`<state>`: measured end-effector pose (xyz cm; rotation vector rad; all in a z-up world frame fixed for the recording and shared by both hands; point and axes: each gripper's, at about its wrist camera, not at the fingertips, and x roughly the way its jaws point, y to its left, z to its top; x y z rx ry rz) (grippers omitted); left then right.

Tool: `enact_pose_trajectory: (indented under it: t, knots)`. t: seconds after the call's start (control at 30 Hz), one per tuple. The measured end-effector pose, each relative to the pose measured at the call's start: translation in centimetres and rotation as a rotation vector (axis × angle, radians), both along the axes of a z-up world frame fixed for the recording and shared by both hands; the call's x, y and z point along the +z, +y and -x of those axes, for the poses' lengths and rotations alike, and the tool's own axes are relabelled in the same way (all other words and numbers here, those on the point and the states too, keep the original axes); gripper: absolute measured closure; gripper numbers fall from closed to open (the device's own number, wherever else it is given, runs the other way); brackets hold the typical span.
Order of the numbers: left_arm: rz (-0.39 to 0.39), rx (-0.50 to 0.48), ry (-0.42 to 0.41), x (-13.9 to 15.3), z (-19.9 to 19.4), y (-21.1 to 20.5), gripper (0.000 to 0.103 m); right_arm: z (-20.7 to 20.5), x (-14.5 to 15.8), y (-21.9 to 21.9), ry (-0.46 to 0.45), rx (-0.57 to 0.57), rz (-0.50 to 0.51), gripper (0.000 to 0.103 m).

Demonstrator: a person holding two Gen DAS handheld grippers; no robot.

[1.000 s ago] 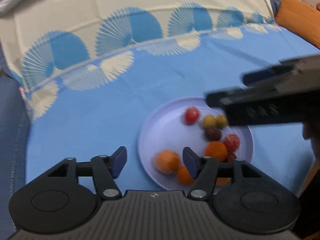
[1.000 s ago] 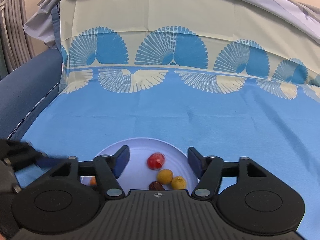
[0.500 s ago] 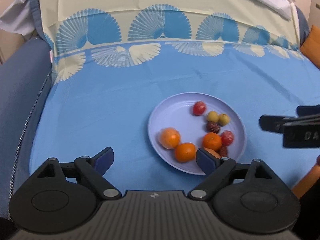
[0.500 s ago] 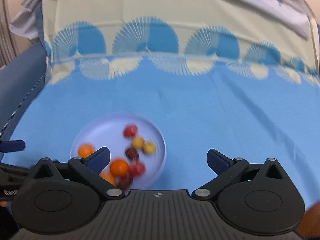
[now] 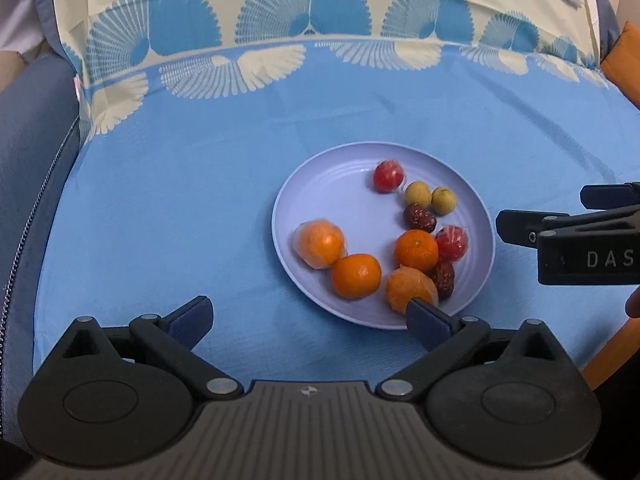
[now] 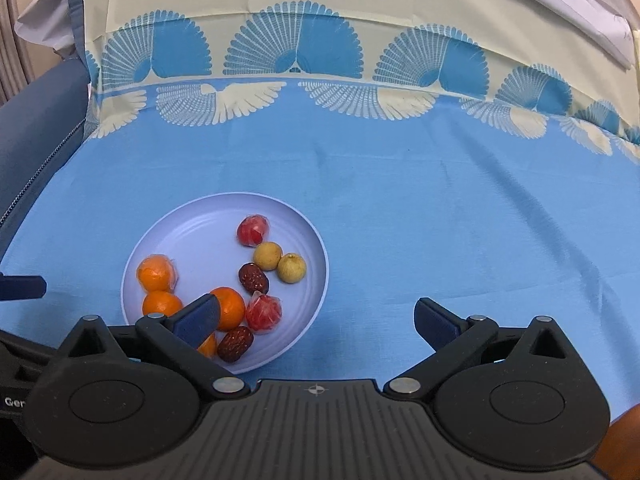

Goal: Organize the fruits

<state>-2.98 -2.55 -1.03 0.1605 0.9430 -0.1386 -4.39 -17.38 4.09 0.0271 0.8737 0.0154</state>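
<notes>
The plate point(image 5: 320, 184) of fruits point(image 5: 416, 250) lay on the blue cloth point(image 5: 180, 200). The left gripper point(image 5: 308, 316) was still opening, jaws wide and empty; the plate lay ahead, beyond its right finger. The right gripper point(image 6: 316, 320) stood wide apart, empty; the plate lay behind its left finger.

A matt woven cloth point(image 5: 200, 184) covered the surface, the plate point(image 5: 320, 200) appeared smooth satin plastic, several oranges point(image 5: 320, 242) bore glossy film wrap, and the tongs point(image 5: 308, 318) were matt black plastic.
</notes>
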Motion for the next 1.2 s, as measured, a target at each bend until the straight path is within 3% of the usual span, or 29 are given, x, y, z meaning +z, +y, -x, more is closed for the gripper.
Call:
enact_pose_trajectory:
  t: [1.2]
  knots:
    - [0.06,0.079,0.062,-0.4,-1.3,0.8,0.0,-1.1,-1.0,0.8,0.035,0.016,0.057,0.001]
